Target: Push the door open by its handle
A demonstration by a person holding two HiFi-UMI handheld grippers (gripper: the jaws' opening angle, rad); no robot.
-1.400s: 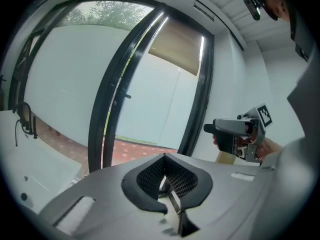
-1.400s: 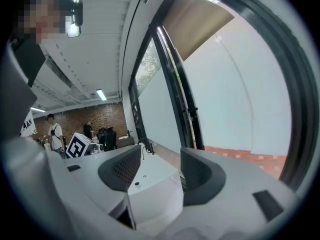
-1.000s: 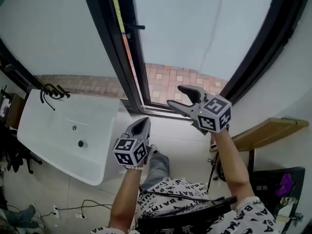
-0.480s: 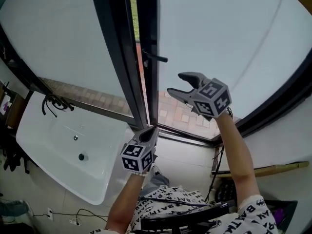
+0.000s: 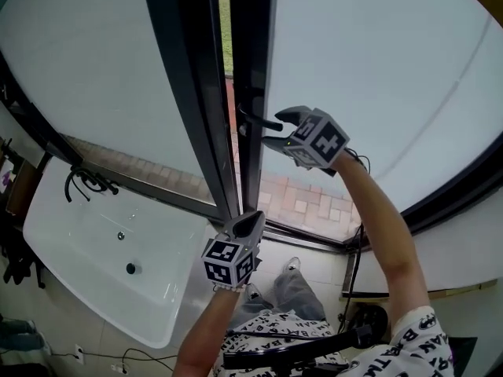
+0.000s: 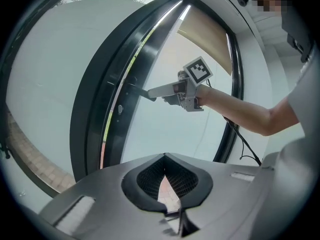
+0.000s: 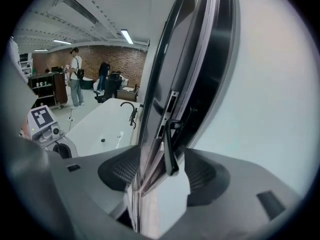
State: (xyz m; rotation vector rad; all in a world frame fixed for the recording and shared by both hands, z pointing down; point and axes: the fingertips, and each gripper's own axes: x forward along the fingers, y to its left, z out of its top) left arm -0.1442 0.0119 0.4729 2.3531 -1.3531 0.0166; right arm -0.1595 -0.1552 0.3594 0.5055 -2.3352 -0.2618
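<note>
Handle (image 5: pixel 259 119) lies approx level, tip twd door glass (image 5: pixel 377 69).

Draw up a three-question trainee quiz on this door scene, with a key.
1. What stands between the jaws of the right gripper? A) the door handle B) a tap C) nothing
2. True or false: the left gripper is clamped on the door handle.
3. Fill in: the white fixture at the head view's lower left is a ____.
Key: 1 A; the jaws are open and have just been closing, with the handle between them but not pressed. 2 False; it is shut on nothing, lower down. 3 tub.
</note>
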